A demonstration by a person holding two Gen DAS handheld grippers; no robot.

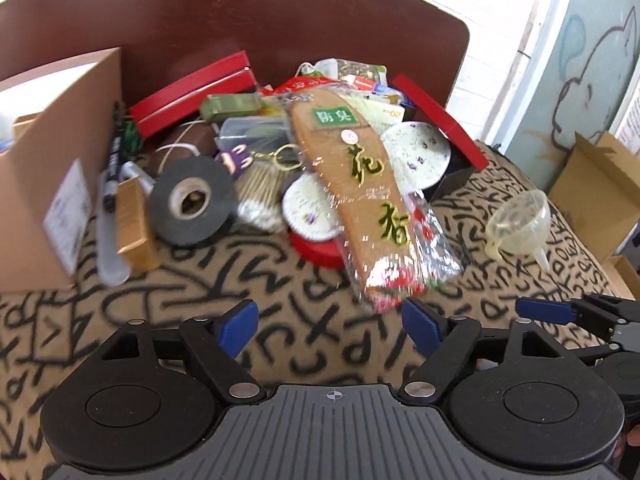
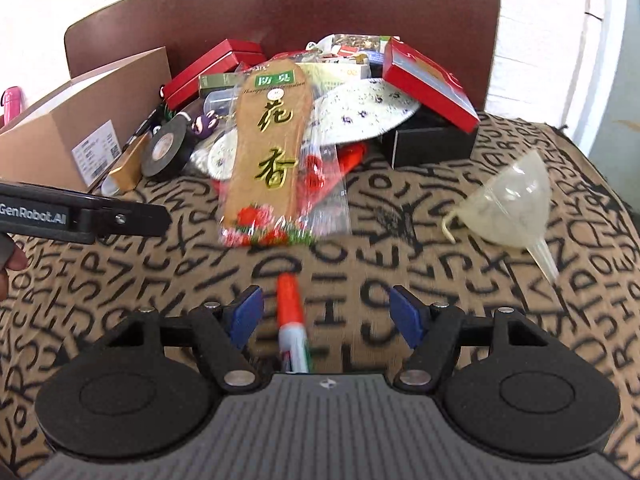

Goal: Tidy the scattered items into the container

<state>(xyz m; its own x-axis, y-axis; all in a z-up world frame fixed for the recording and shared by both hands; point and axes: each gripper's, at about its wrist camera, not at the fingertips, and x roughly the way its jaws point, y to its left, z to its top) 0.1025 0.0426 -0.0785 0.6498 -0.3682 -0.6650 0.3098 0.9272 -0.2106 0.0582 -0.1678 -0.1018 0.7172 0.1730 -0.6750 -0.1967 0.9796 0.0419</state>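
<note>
one tan insole pack [image 1: 360, 184], clear-wrapped, gold lettering.

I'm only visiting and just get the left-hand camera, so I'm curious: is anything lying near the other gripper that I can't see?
Observer: Yes, a pen with an orange cap lies on the patterned cloth, between the fingers of the right gripper.
Operator: Is it being squeezed?
Observer: No. The jaws stand wide apart, and the pen appears to touch neither one.
Operator: Anything else I'm missing?
Observer: A pink bottle-like thing shows at the far left, beyond the cardboard box.
</note>
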